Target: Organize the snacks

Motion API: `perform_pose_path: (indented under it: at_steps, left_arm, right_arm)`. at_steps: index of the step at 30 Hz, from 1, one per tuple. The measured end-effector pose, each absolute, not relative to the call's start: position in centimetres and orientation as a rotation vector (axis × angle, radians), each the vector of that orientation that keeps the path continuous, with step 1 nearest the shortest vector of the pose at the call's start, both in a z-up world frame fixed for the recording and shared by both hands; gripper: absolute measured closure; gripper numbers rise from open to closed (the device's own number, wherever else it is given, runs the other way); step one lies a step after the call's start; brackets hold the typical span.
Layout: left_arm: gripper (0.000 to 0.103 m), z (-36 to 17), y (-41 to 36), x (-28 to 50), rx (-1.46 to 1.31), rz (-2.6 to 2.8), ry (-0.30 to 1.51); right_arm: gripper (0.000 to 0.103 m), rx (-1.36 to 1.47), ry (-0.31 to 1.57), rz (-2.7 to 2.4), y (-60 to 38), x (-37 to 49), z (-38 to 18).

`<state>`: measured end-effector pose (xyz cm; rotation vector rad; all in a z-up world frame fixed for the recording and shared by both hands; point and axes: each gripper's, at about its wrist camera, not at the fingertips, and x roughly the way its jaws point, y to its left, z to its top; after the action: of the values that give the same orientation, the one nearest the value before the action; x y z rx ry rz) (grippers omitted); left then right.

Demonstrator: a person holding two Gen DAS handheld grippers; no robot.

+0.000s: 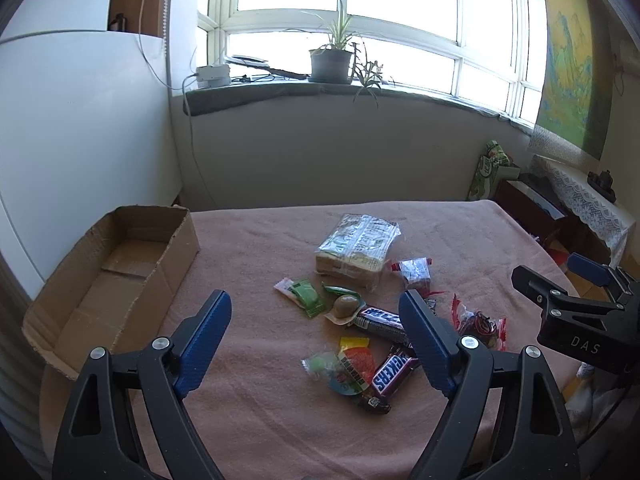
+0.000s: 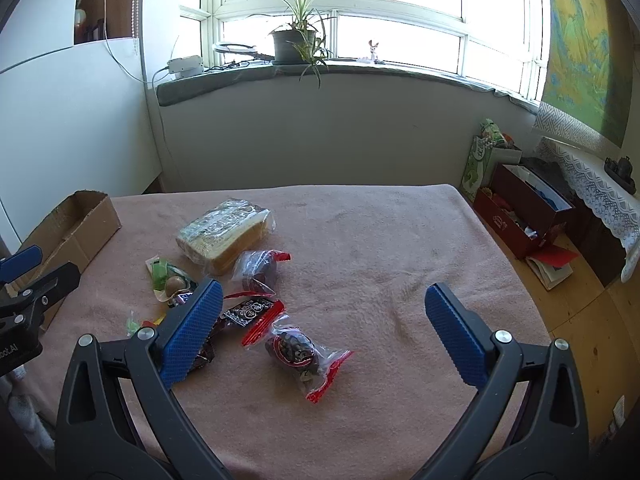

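Loose snacks lie on the pink cloth: a bagged sliced bread loaf point(image 1: 354, 250) point(image 2: 224, 234), a green sachet point(image 1: 310, 299), two Snickers bars point(image 1: 390, 372) point(image 1: 380, 320), an orange jelly cup point(image 1: 354, 368) and clear red-edged packets point(image 2: 298, 354) point(image 2: 260, 266). An empty cardboard box point(image 1: 116, 276) point(image 2: 76, 226) sits at the table's left. My left gripper point(image 1: 316, 308) hovers open above the snack pile, nothing between its fingers. My right gripper point(image 2: 324, 300) is also open and empty, over the red-edged packets. Each gripper shows at the edge of the other's view.
The table point(image 2: 400, 248) ends at a wall under a windowsill with a potted plant point(image 1: 332, 60). A white cabinet point(image 1: 80, 120) stands left. Right of the table are a red box point(image 2: 524, 212), a green bag point(image 2: 478, 160) and a lace-covered shelf point(image 2: 592, 184) on the wooden floor.
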<state>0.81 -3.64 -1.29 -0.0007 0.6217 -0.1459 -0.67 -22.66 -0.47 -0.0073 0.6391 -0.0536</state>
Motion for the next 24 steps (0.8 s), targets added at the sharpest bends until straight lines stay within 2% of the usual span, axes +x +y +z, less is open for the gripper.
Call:
perform_pose_path:
  at_steps: [24]
  left_arm:
    - [0.017,-0.7,-2.2,1.0,-0.016,-0.094,0.616]
  right_arm:
    - [0.000,0.002,0.618,-0.027,-22.4,0.8,0.0]
